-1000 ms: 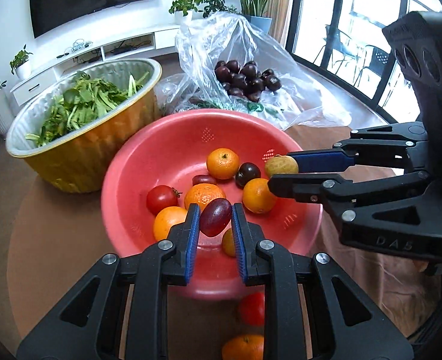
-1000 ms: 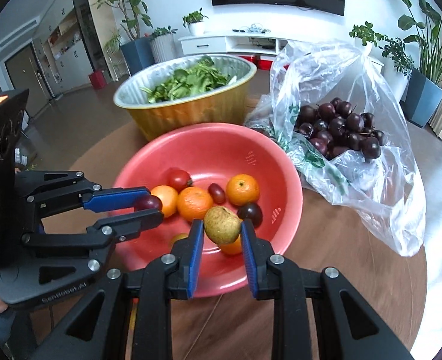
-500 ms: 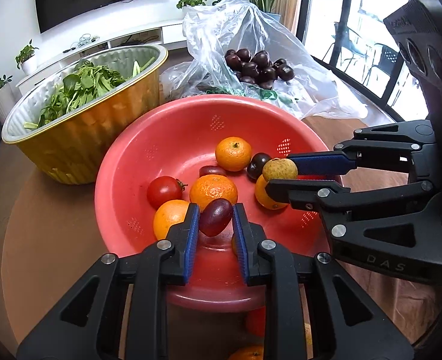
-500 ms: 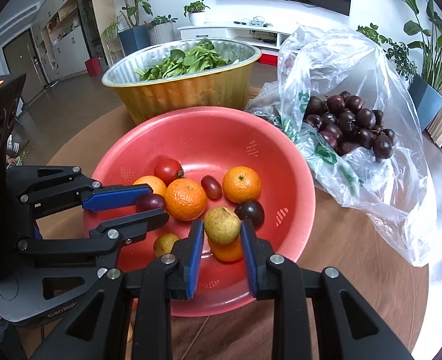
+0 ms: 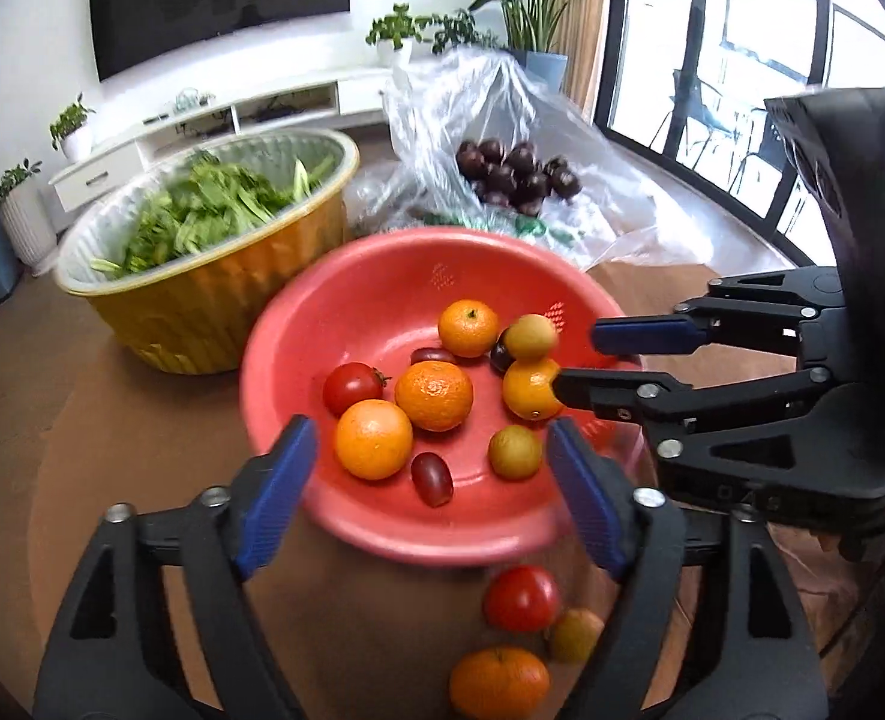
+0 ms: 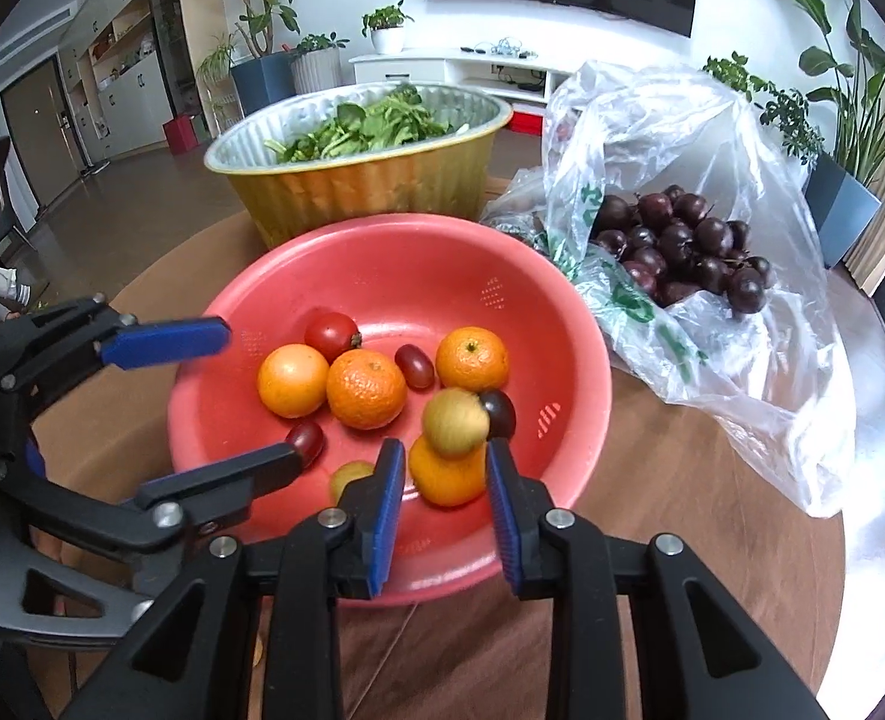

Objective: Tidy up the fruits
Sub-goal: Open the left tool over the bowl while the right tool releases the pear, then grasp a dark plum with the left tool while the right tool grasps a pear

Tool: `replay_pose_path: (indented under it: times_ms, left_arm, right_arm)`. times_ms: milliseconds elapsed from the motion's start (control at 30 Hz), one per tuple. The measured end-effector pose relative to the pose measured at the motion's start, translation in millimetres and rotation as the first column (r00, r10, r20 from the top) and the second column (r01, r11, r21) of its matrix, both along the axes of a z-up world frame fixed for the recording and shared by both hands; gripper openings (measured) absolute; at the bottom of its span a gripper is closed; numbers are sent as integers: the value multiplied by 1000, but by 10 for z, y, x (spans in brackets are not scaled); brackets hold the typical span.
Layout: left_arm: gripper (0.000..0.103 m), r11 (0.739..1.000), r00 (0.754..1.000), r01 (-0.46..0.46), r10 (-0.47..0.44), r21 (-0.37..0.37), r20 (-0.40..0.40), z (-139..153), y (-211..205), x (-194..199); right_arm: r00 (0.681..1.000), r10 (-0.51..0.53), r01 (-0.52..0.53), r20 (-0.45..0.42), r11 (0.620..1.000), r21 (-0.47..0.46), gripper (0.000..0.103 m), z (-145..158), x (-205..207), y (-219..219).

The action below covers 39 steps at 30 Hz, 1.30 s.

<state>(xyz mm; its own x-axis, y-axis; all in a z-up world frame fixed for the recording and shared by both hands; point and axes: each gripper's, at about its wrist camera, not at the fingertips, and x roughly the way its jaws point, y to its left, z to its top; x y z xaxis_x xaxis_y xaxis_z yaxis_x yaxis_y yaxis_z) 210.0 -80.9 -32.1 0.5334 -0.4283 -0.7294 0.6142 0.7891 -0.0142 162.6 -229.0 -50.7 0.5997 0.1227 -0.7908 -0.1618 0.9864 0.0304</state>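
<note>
**Q:** What sits at the far left?

**Me:** A gold foil basin [image 5: 214, 324] full of leafy greens [image 5: 202, 216], on the brown table [image 5: 112, 420]. Just right of it, and nearer to me, stands the red bowl [image 5: 298, 324].

**Q:** And your left gripper?

**Me:** My left gripper [image 5: 431, 438] hangs over the near rim of the bowl. Its jaws have just been opening and its blue pads [image 5: 274, 492] are spread wide, pinching nothing. A small dark red tomato [image 5: 432, 479] lies on the bowl's floor beyond the gap, clear of both pads.

**Q:** Where is the rest of the fruit?

**Me:** The bowl also holds 4 oranges, 1 round red tomato [image 5: 352, 387], another small dark tomato, a dark plum and a yellow-green fruit [image 5: 514, 450]. Outside the near rim, 1 red tomato [image 5: 523, 597], 1 small yellowish fruit [image 5: 574, 633] and 1 orange [image 5: 498, 681] lie on the table.

**Q:** Your right gripper?

**Me:** My right gripper [image 6: 444, 450] points into the bowl's right side. Its jaws have just been opening a little too. A blurred yellow-green pear-like fruit [image 6: 455, 422] sits just past the tips, above an orange, free of the pads.

**Q:** Far right?

**Me:** A clear plastic bag [image 6: 712, 360] holding dark plums [image 6: 682, 246].
</note>
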Motion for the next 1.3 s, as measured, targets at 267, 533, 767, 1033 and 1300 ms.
replay_pose_path:
  times_ms: [267, 533, 767, 1033, 1300]
  left_arm:
    - [100, 1000, 1000, -24, 24, -12, -2, 128, 590, -539]
    - [101, 999, 997, -33, 35, 31, -64, -156, 942, -1093]
    - [101, 998, 996, -23, 28, 61, -82, -301, 957, -1293]
    - [101, 995, 992, -72, 79, 66, -101, -312, 994, -1183]
    - [101, 995, 992, -50, 60, 91, -114, -370, 893, -1103]
  right_arm:
    - [998, 43, -49, 53, 992, 114, 53, 161, -687, 89]
    - [990, 138, -133, -39, 983, 125, 52, -219, -1011, 471]
    - [986, 158, -152, -60, 983, 100, 51, -314, -901, 602]
    - [982, 162, -158, -92, 986, 46, 42, -438, -750, 719]
    - [980, 166, -165, -109, 986, 19, 32, -476, -716, 776]
